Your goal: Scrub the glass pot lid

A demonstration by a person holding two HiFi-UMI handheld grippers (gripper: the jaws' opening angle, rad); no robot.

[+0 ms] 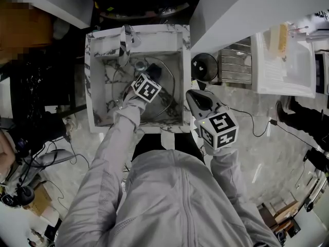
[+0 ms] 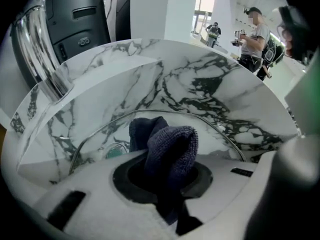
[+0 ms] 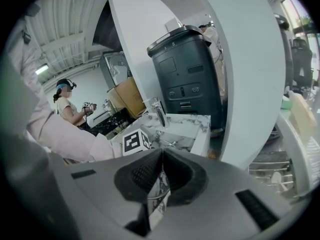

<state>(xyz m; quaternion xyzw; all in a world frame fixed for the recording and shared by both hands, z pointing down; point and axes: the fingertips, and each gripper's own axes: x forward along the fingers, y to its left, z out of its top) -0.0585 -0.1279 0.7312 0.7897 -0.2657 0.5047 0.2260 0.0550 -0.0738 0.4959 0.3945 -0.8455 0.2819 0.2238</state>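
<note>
Marble walls of a sink (image 1: 90,89) take up the middle of the head view, with the faucet (image 1: 125,42) on its rim at 12 o'clock and the drain (image 1: 140,65) just below that. Inside the basin sits the lid (image 1: 173,89), its metal rim sweeping round most of the floor. The left gripper (image 2: 167,194) reaches down into the basin over the lid's upper half, toward 12 o'clock, and its jaws are clamped on a dark blue cloth (image 2: 170,146) that bunches up and folds over in front of them. Whether the cloth presses on the glass I cannot tell from where the cameras look. The right gripper (image 3: 161,175) hangs outside the sink, off its rim at about 4 o'clock, above the pale floor; its jaws are pressed together with nothing between them. From the sink, a round black fan (image 1: 204,66) and a wire rack (image 1: 235,66) stand at 3 o'clock. A dark bin (image 3: 187,74) stands behind the sink in the right gripper view, and other people (image 2: 252,34) stand well off in the background.
</note>
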